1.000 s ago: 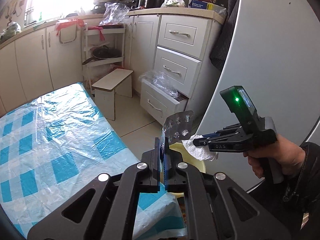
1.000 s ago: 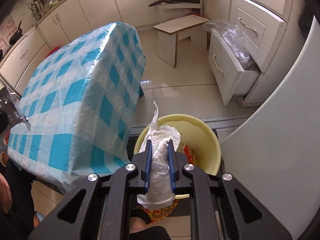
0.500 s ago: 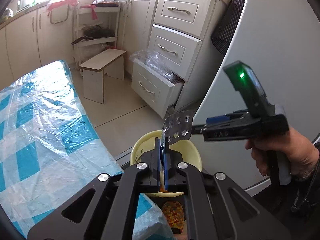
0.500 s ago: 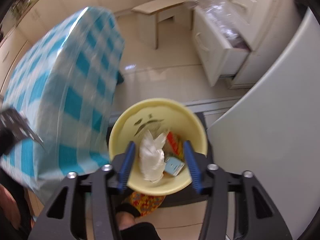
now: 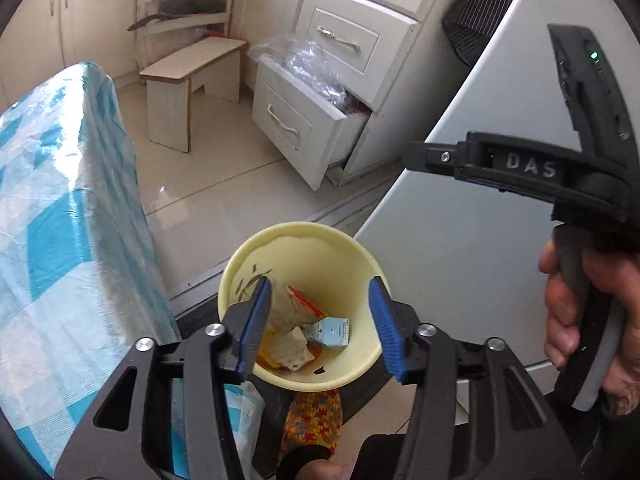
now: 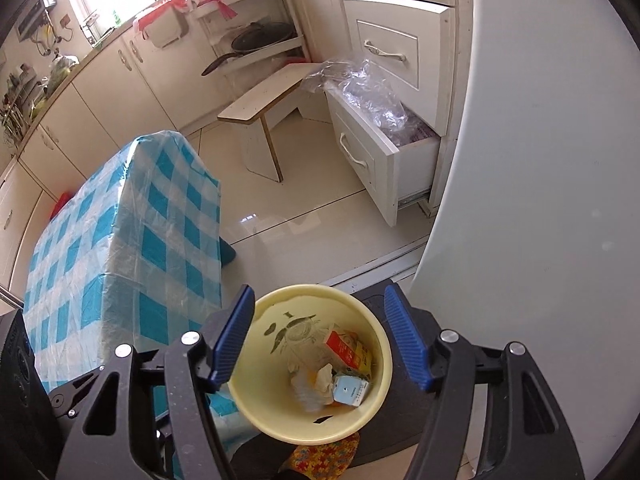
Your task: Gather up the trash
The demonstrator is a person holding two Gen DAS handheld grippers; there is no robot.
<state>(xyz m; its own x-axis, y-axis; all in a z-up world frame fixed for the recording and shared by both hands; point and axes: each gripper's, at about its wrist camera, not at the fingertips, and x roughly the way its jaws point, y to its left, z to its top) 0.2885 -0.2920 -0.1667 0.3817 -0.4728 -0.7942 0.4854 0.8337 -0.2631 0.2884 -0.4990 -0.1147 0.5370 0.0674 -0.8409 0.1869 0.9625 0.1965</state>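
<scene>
A yellow bucket (image 5: 352, 264) stands on the floor below both grippers and shows in the right wrist view (image 6: 376, 404) too. It holds trash: white tissue (image 6: 312, 388), a small light-blue carton (image 6: 350, 390), a red and yellow packet (image 6: 346, 346) and a clear wrapper (image 5: 286, 308). My left gripper (image 5: 318, 326) is open and empty right above the bucket. My right gripper (image 6: 320, 338) is open and empty above the bucket too; its body shows at the right of the left wrist view (image 5: 520, 168).
A table with a blue-checked plastic cover (image 6: 120, 240) stands left of the bucket. A white fridge side (image 6: 540, 200) rises on the right. An open bottom drawer with plastic bags (image 6: 372, 148) and a low wooden stool (image 6: 264, 112) stand beyond, across the tiled floor.
My right gripper opened and the tissue dropped into the bucket. My left gripper moved over the bucket and opened; the blister pack it held is gone from its jaws.
</scene>
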